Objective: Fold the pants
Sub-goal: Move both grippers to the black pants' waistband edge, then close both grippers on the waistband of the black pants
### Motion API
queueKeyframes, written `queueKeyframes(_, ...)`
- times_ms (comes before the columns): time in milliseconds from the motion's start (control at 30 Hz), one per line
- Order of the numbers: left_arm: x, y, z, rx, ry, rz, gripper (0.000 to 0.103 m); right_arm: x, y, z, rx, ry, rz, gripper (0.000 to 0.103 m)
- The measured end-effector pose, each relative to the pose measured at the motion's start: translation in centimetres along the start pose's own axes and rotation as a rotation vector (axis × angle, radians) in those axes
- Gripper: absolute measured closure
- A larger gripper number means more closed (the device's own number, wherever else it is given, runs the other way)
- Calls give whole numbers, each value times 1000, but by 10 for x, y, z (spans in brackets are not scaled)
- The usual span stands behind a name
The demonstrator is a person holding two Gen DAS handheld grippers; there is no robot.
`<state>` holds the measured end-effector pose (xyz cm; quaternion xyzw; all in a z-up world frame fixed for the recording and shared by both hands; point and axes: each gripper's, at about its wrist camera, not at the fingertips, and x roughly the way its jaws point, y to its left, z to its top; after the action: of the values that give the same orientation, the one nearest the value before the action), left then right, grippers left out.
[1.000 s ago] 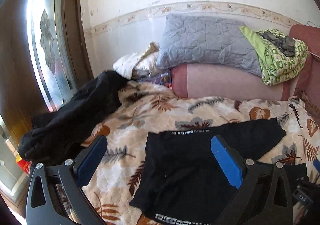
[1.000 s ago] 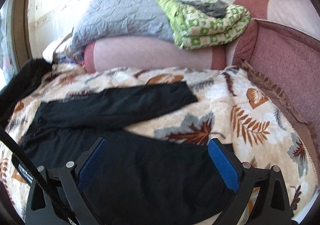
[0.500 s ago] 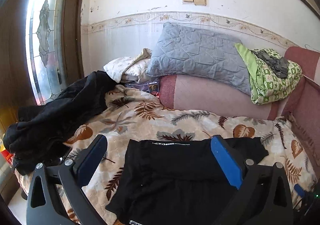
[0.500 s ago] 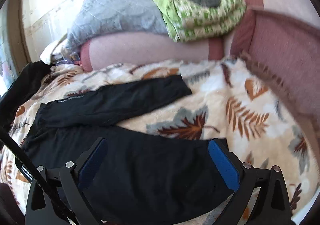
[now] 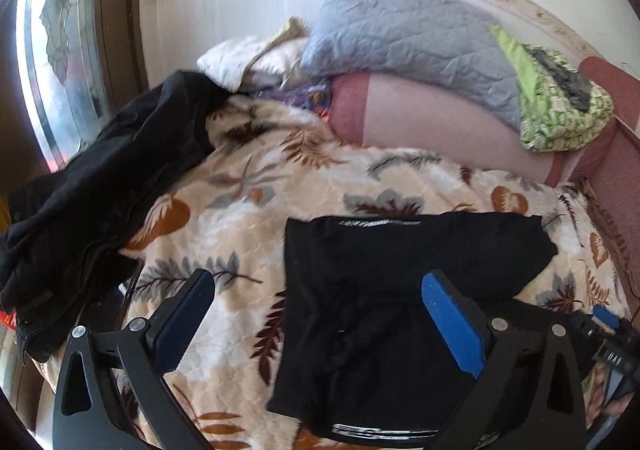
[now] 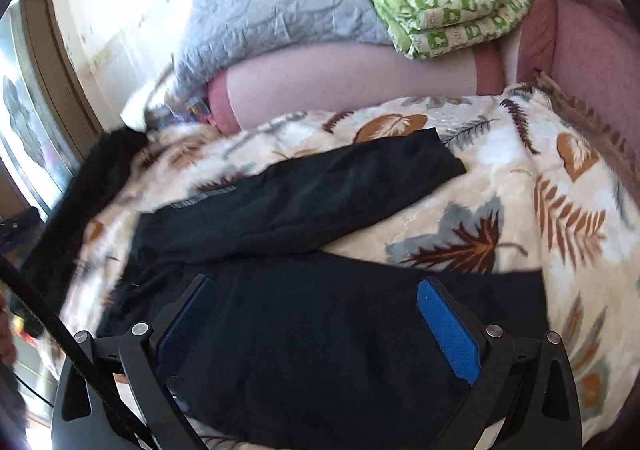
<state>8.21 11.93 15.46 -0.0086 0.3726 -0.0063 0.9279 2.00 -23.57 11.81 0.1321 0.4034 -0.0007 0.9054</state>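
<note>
The left gripper point(image 5: 318, 324) is released, its two blue-padded fingers spread wide and holding nothing. It hovers above the near left part of a pair of black pants point(image 5: 384, 330), with one finger over the leaf-print blanket point(image 5: 248, 218) and the other over the black cloth. The right gripper point(image 6: 316, 324) is likewise released and empty, both fingers spread over the lower leg of the pants point(image 6: 320, 350), close above the fabric; whether they touch it cannot be told.

The pants lie spread on the blanket right in front of both grippers. Seen from the right gripper, the waist end sits toward the left and the two legs run away to the right, so the long axis goes across the view from left to right. The legs fan apart: the farther leg angles up and to the right, the nearer leg lies flat beneath the gripper, and a wedge of blanket shows between them. The right gripper looks nearer to the leg ends, the left nearer to the waist. A likely next move is bringing one leg over the other, though that is only a judgement.

Both grippers point forward and slightly downward toward the bed. Beyond the pants lie a pink bolster point(image 6: 360, 82), a grey pillow point(image 5: 408, 38) and a folded green quilt point(image 6: 452, 2). A heap of dark clothing point(image 5: 100, 190) lies at the blanket's left edge, apart from the pants.
</note>
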Motion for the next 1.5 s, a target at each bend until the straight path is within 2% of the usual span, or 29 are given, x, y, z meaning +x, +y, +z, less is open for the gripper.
queueKeyframes(133,37,22,7,-36,69,8,0,27,-11,34,-67,41,-64,1)
queueKeyframes(267,77,27,23,-64,116,-52,0,58,-35,74,-90,67,-131,1)
queueKeyframes(433,143,3,43,15,218,-92,0,118,-58,120,-159,144,-181,1)
queueKeyframes(500,174,-6,45,53,268,-96,0,143,-64,132,-168,170,-174,1)
queueKeyframes(667,216,-16,54,83,306,-108,0,190,-68,146,-187,217,-151,2)
queueKeyframes(933,276,-27,67,121,428,-249,0,241,-49,170,-358,280,-88,2)
queueKeyframes(1033,291,-30,63,139,451,-269,0,258,-47,176,-373,318,-61,2)
queueKeyframes(1133,294,-33,59,180,430,-270,0,270,-44,175,-389,350,-38,2)
queueKeyframes(1333,297,-41,52,280,419,-258,0,279,-44,170,-419,353,-35,2)
queueKeyframes(1500,298,-44,53,281,398,-252,0,283,-53,169,-381,342,-34,2)
